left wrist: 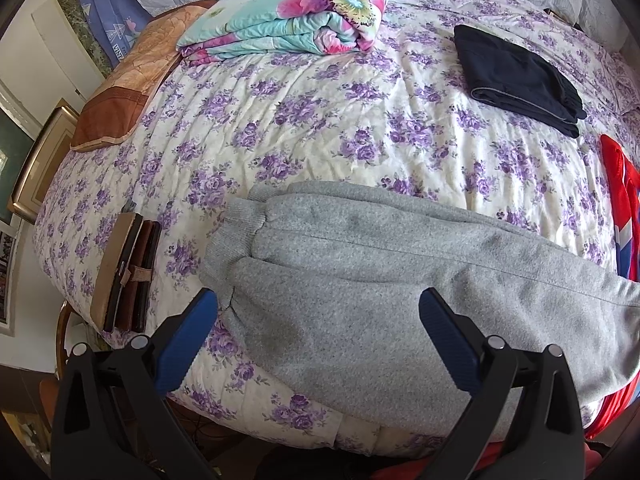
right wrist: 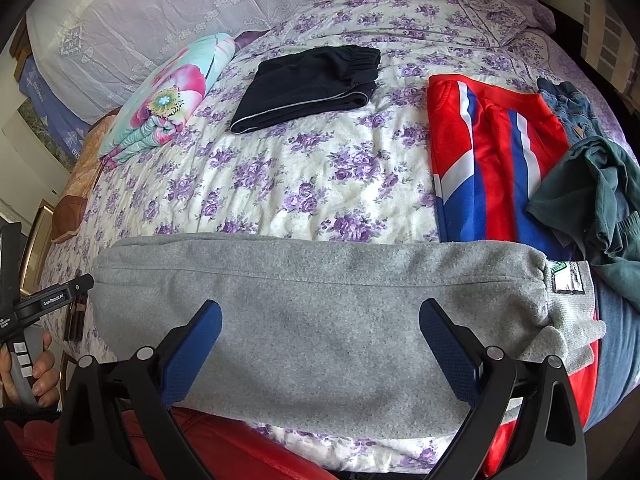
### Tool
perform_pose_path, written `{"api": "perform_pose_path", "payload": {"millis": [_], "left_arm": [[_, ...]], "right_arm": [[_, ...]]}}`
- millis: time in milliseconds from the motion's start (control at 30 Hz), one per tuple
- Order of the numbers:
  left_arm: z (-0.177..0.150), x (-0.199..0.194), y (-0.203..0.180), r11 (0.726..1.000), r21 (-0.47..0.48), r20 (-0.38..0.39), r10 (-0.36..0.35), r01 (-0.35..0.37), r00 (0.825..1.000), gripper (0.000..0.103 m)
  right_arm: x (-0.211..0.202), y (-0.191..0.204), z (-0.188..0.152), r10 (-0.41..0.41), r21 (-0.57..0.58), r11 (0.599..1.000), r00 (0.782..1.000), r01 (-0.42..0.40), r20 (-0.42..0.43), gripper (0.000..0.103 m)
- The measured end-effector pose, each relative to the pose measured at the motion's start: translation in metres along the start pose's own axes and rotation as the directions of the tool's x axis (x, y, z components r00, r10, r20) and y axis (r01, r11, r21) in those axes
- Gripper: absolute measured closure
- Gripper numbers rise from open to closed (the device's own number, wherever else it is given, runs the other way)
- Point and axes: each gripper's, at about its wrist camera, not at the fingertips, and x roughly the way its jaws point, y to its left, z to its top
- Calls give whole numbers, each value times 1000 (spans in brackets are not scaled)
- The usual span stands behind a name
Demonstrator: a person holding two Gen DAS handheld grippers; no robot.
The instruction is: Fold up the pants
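Grey fleece sweatpants (right wrist: 320, 312) lie lengthwise along the near edge of the bed (right wrist: 320, 184), legs stacked one on the other, already halved along their length. Ribbed cuffs (left wrist: 236, 228) sit at 9 o'clock in the left wrist view; the waistband with its sewn label (right wrist: 568, 276) sits at 3 o'clock in the right wrist view.

Judgement on handling: thick, soft, limp knit, light, not slippery; it will sag and drag on the quilt rather than hold shape. The ribbed cuffs and waistband are the firmest edges, best pinched through both layers.

Left gripper (left wrist: 320, 328) hovers over the leg section just inside the cuffs, jaws spread wide, holding nothing. Right gripper (right wrist: 320, 336) hovers over the mid-section, jaws likewise wide apart and empty.

Outward: folded black pants (right wrist: 308, 88) at 12 o'clock, well apart. Red, white and blue track pants (right wrist: 492, 160) at 2 o'clock, partly under the waistband. Dark green garment (right wrist: 600, 200) and jeans (right wrist: 568, 104) beyond. Floral quilt (left wrist: 288, 12) at 11 o'clock; brown wallet (left wrist: 128, 272) near the cuffs.
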Motion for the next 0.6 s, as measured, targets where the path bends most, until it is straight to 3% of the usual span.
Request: {"api": "perform_pose_path", "payload": {"millis": [600], "left_arm": [[9, 9, -3, 1000, 4, -26, -9, 9, 1000, 5]], "right_arm": [[10, 5, 1, -8, 11, 1000, 1000, 8, -16, 4]]}}
